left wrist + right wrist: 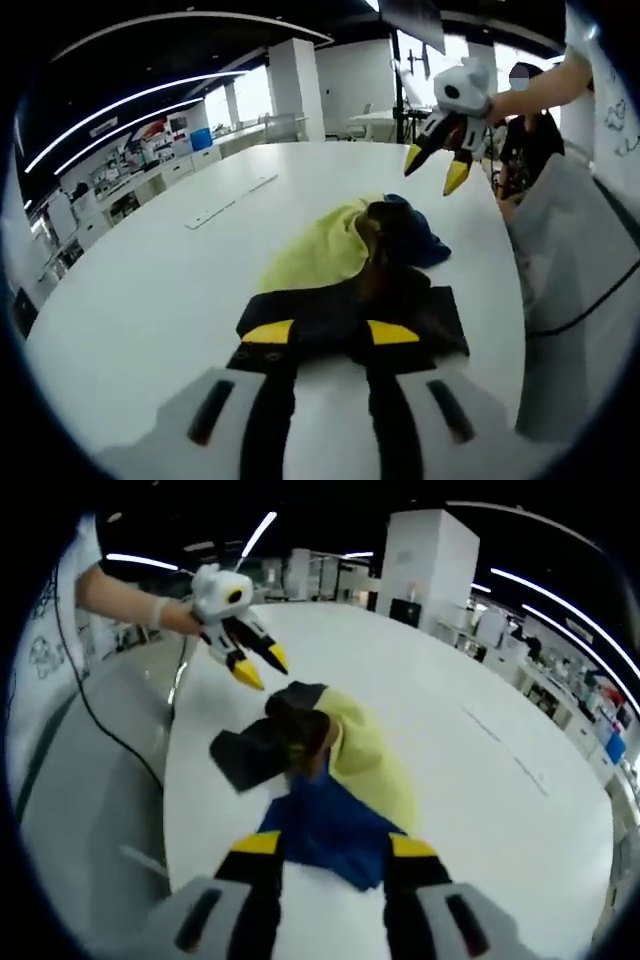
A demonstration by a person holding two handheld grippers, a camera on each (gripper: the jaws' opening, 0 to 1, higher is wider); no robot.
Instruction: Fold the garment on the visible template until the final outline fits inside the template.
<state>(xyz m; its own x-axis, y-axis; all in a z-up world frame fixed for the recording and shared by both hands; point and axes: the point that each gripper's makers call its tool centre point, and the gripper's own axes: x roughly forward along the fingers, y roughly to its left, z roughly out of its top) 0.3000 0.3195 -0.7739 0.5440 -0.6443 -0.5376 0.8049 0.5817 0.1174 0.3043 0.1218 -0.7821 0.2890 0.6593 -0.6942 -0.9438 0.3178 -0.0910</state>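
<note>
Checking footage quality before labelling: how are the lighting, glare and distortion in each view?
Left gripper view: bright windows wash out the background, fisheye bends the white table, clothes dark and soft. Right gripper view: even ceiling-strip light, clothes clearer, edges curved.

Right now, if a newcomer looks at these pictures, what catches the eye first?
A crumpled heap of clothes, yellow, blue and black, lies near the edge of a big white table. Both yellow-tipped grippers hover open over it: the left gripper from one side, the right gripper from the other.
</note>
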